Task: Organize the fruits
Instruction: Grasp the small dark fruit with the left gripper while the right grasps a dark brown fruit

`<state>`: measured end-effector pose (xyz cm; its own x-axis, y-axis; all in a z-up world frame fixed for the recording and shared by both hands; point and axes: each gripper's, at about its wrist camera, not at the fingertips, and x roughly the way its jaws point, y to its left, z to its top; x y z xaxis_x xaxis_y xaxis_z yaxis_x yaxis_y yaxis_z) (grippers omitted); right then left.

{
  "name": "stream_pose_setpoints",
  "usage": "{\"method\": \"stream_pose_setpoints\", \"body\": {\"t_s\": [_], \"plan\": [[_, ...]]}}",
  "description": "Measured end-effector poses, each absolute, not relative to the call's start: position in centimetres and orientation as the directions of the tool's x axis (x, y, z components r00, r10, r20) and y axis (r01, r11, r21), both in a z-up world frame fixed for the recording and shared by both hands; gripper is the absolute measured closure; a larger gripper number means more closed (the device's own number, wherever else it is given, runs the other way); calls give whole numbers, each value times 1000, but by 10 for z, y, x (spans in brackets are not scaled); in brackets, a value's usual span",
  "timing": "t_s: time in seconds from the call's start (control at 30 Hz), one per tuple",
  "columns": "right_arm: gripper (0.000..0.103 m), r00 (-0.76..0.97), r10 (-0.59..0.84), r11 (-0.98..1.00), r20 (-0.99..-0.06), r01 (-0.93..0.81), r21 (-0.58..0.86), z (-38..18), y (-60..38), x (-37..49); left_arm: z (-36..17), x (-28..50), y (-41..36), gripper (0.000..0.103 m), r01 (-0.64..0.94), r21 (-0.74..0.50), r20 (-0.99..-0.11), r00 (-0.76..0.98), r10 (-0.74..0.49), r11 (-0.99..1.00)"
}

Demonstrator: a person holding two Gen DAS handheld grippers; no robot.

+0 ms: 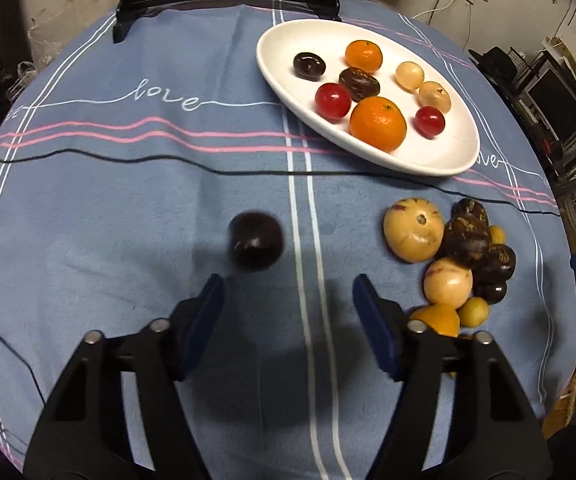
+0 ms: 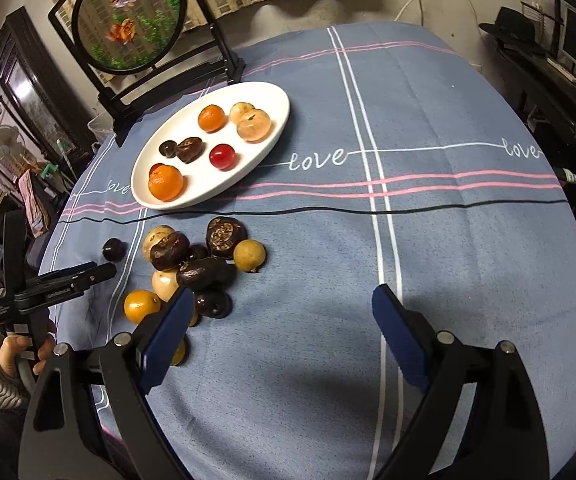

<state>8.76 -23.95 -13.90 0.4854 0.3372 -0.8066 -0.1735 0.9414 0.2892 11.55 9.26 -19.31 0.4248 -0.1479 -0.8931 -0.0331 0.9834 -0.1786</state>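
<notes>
A white oval plate [image 1: 448,160] [image 2: 255,148] at the back holds several fruits: oranges, red ones, pale ones and dark ones. In front of it on the blue tablecloth lies a pile of loose fruits [image 1: 464,240] [image 2: 191,264], tan, dark brown and yellow. One dark round fruit [image 1: 255,240] [image 2: 113,249] sits alone, left of the pile. My left gripper [image 1: 288,284] [image 2: 101,270] is open and empty, with that fruit just beyond its left fingertip. My right gripper [image 2: 283,292] hangs open over bare cloth to the right of the pile, holding nothing.
A thin black cable [image 1: 207,168] [image 2: 368,210] runs across the table between plate and pile. A round goldfish screen on a black stand [image 2: 127,20] stands at the table's back edge. A person's hand [image 2: 19,352] holds the left gripper. Furniture crowds both sides.
</notes>
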Motion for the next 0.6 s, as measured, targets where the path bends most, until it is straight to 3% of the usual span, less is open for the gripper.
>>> {"method": "stream_pose_setpoints", "body": {"t_s": [0.17, 0.6], "plan": [[12, 487, 328, 945, -809, -169, 281, -139, -240, 86, -197, 130, 101, 40, -65, -210, -890, 425, -164, 975], [12, 470, 323, 946, -822, -166, 277, -142, -239, 88, -206, 138, 103, 59, -75, -211, -896, 414, -162, 974]]}}
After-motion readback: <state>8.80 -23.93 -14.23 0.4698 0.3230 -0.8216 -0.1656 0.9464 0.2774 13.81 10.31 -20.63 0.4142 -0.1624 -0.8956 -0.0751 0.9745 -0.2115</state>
